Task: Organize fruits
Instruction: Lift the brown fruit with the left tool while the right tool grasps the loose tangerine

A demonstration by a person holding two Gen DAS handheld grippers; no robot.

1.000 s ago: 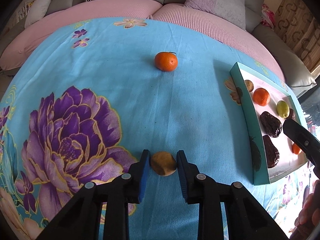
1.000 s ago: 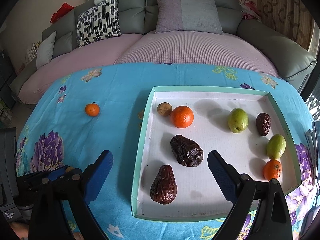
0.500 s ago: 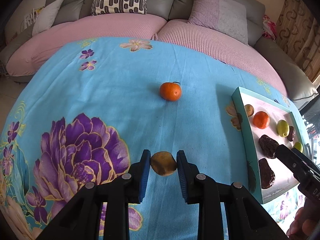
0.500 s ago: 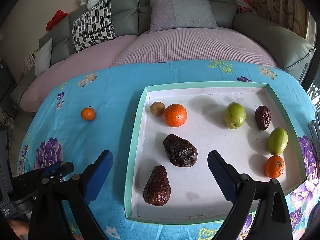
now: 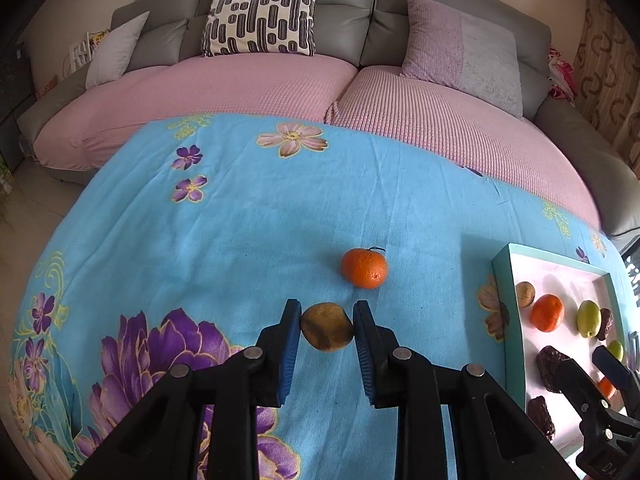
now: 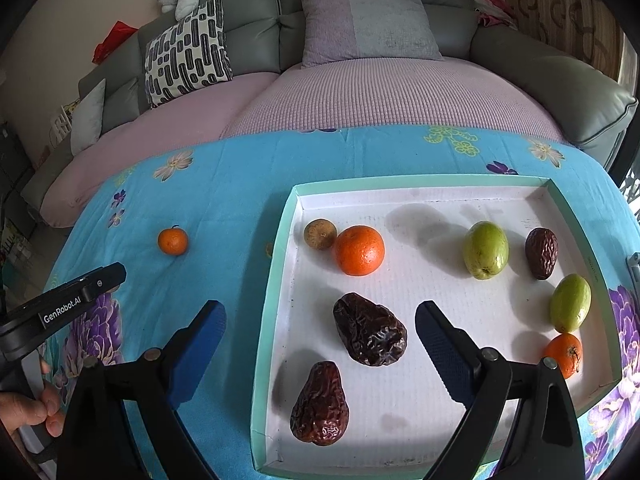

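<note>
My left gripper (image 5: 327,330) is shut on a small brown round fruit (image 5: 327,332) and holds it above the blue floral cloth. A small orange (image 5: 364,268) lies on the cloth just beyond it; it also shows in the right wrist view (image 6: 173,241). The white tray with a teal rim (image 6: 280,264) holds a brown fruit (image 6: 319,233), an orange (image 6: 359,250), two green fruits (image 6: 485,249), dark wrinkled dates (image 6: 370,335) and a small orange (image 6: 563,355). My right gripper (image 6: 320,336) is open and empty over the tray's near left part.
The blue floral cloth (image 5: 240,232) covers the table. A pink-covered sofa (image 5: 280,80) with cushions stands behind the table. The tray (image 5: 505,320) sits at the right edge in the left wrist view. The left gripper's body (image 6: 60,304) shows at the left in the right wrist view.
My left gripper has lifted the brown fruit off the cloth and risen, so more of the sofa shows. The right gripper has stayed open over the tray, shifting only slightly.
</note>
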